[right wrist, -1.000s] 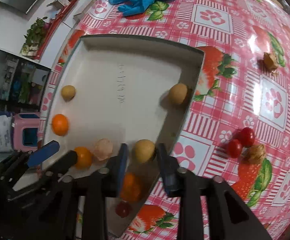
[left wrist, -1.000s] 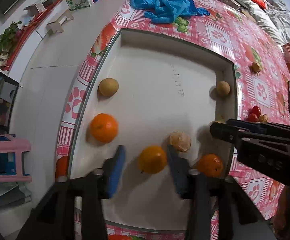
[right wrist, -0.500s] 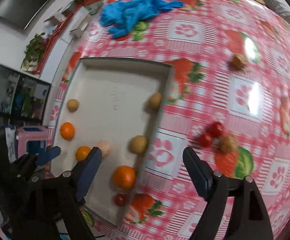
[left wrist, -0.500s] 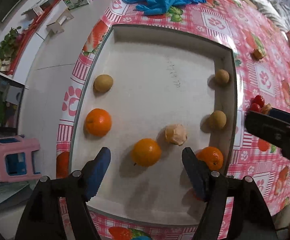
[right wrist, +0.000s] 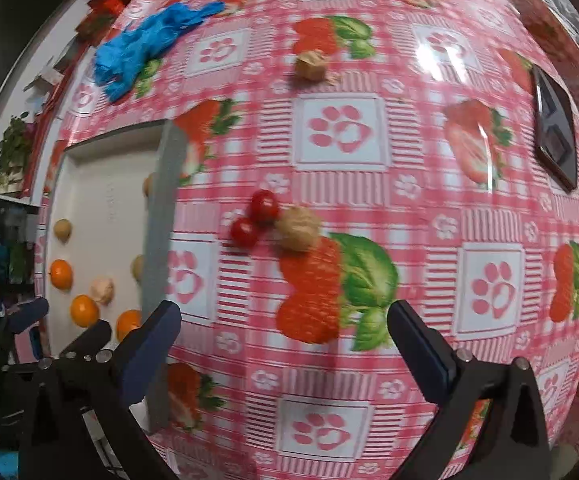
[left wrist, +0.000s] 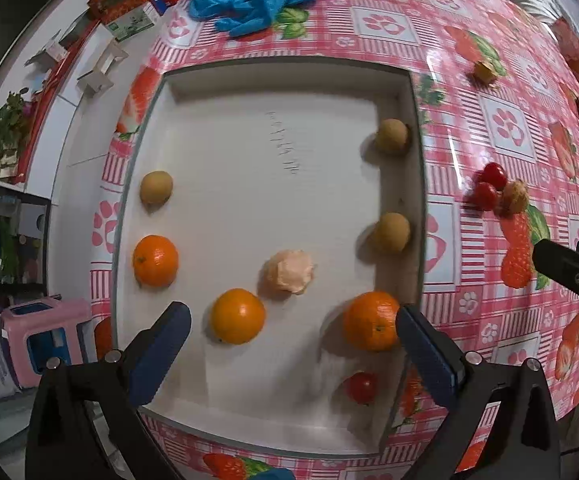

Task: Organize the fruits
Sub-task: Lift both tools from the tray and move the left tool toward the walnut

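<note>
On the pink strawberry-print tablecloth (right wrist: 369, 208) sits a shallow white tray (left wrist: 249, 80) holding oranges and small brown fruits. Two red cherry tomatoes (right wrist: 255, 216) lie outside, just beside it. The right gripper (right wrist: 285, 340) has just opened wide, empty; it should drop straight over one tomato. The left gripper (left wrist: 293, 340), also just opened and empty, hangs over the tray.

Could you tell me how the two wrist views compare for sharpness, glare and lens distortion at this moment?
Left wrist view: mostly sharp, soft shadows beside each fruit in the white tray, fisheye bowing the tray's edges, slight smear on the cherry tomatoes. Right wrist view: blurred throughout, white glare streaks on the tablecloth, pattern bulging strongly; the tray is squeezed at the left edge.
</note>
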### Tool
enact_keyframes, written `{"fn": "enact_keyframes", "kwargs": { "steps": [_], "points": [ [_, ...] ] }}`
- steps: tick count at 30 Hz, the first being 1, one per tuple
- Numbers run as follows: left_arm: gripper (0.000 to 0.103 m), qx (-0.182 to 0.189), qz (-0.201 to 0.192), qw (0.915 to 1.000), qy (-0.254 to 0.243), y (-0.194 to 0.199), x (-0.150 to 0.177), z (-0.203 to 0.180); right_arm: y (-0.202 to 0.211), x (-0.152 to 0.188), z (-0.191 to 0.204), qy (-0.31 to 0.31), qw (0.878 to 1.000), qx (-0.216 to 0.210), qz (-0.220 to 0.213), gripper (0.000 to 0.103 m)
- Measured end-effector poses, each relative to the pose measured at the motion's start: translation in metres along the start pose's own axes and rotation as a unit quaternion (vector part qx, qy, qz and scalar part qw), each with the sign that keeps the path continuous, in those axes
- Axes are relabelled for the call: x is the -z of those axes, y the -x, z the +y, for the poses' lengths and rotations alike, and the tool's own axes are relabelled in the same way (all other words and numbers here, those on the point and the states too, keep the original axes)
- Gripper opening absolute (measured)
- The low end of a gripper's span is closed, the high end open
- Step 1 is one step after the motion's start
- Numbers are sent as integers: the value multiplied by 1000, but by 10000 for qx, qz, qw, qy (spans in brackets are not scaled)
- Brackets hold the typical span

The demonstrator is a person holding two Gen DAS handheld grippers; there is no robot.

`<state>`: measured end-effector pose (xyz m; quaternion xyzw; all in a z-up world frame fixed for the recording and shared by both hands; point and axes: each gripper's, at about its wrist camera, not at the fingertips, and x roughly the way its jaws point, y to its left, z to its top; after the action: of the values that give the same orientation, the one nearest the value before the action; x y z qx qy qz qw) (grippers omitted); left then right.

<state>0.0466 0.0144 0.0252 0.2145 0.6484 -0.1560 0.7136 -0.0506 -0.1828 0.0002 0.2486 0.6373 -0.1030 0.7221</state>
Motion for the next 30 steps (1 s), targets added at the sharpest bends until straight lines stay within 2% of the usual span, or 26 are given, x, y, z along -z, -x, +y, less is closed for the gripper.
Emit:
{"fn": "enact_keyframes", "kwargs": {
  "steps": [6,17,20,23,25,30],
  "points": [
    [103,-47,33,9998,-187,2,-2,-19,-5,6,-22,-223,9995,-91,212,103],
    [103,-106,89,9992,-377,3,-7,-45,-5,14,-51,-408,9986,-48,331,103],
    [103,-106,92,9992,-386,4,-8,-50,-6,16,-58,-365,9987,199,299,103],
    [103,-131,78,9990,-424,8,-8,-57,-6,16,-71,-339,9967,737,-21,103],
    [103,-138,81,9988,-453,10,-8,-61,-5,16,-85,-497,9939,935,-304,103],
    [103,-224,72,9982,-550,15,-4,-76,-11,17,-117,-729,9764,1205,-1636,103]
  ]
}}
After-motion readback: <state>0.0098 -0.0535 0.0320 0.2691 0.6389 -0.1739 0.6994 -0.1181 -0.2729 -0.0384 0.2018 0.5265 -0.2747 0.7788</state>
